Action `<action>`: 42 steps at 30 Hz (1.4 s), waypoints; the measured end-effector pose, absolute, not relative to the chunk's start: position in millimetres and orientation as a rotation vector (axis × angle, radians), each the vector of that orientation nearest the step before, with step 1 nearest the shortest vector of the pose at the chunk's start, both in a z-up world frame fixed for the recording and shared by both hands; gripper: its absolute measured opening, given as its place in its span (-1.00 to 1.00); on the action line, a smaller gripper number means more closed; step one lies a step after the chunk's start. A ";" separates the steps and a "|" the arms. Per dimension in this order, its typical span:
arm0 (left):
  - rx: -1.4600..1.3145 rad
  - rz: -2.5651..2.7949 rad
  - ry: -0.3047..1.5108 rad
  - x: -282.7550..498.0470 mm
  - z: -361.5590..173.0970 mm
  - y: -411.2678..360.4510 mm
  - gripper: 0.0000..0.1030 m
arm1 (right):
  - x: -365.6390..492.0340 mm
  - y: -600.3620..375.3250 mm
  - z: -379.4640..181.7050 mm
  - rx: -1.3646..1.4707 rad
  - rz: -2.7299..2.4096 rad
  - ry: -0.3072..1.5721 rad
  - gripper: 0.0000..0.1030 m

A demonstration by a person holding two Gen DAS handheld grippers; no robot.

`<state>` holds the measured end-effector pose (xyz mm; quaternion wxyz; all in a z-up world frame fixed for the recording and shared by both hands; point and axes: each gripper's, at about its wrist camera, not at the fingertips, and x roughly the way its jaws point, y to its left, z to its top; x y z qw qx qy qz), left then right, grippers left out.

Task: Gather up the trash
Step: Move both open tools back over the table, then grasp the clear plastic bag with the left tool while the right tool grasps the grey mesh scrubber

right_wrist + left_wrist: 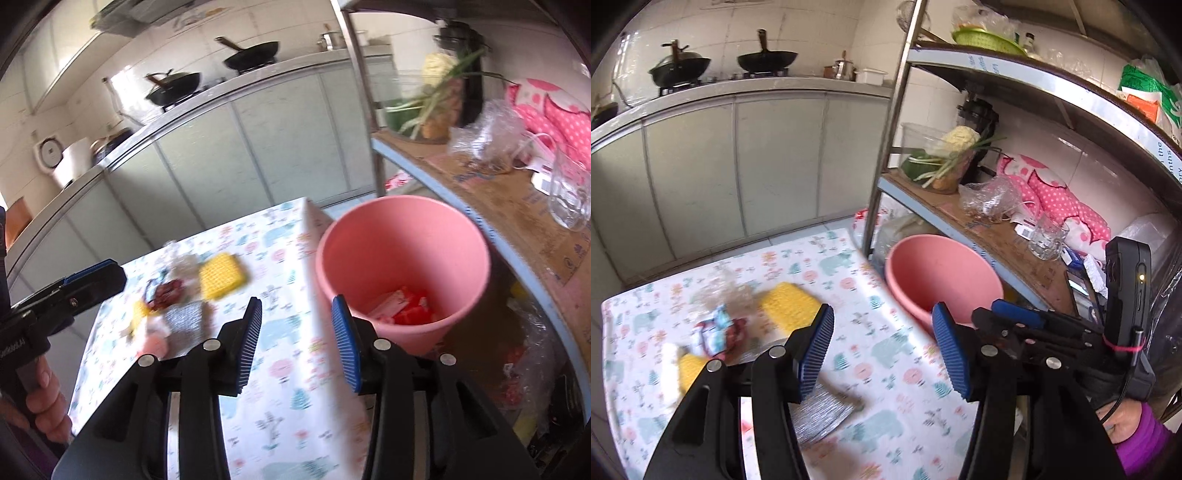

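Observation:
A pink bin (402, 258) stands beside the table's right edge, with red and white wrappers (402, 308) in its bottom; it also shows in the left wrist view (942, 277). On the patterned table (879, 343) lie a yellow sponge (792, 304), a colourful wrapper (714, 332), clear plastic (720, 288) and a silver foil packet (820, 410). My left gripper (882, 350) is open and empty above the table, near the foil packet. My right gripper (297, 339) is open and empty over the table edge, next to the bin. The right gripper also shows in the left wrist view (1015, 317).
A metal shelf rack (886, 147) stands right of the table, holding vegetables (949, 155), a glass mug (1047, 238), plastic bags and pink cloth. A kitchen counter with two woks (764, 61) runs along the far wall. Clutter lies under the shelf.

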<state>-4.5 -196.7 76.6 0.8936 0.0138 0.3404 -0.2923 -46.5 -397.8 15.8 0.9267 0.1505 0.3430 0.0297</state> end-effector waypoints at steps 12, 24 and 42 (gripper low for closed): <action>-0.098 -0.446 0.796 -36.2 48.2 -91.4 0.07 | -52.8 -345.9 4.1 0.261 0.183 0.759 -0.21; -0.015 -0.392 0.932 -45.5 -23.7 -107.4 0.07 | -50.5 -320.2 -13.8 0.249 0.251 0.826 -0.21; -0.102 -0.464 0.864 -61.7 -30.0 -79.2 -0.61 | -26.5 -293.8 -32.7 0.259 0.292 0.911 -0.21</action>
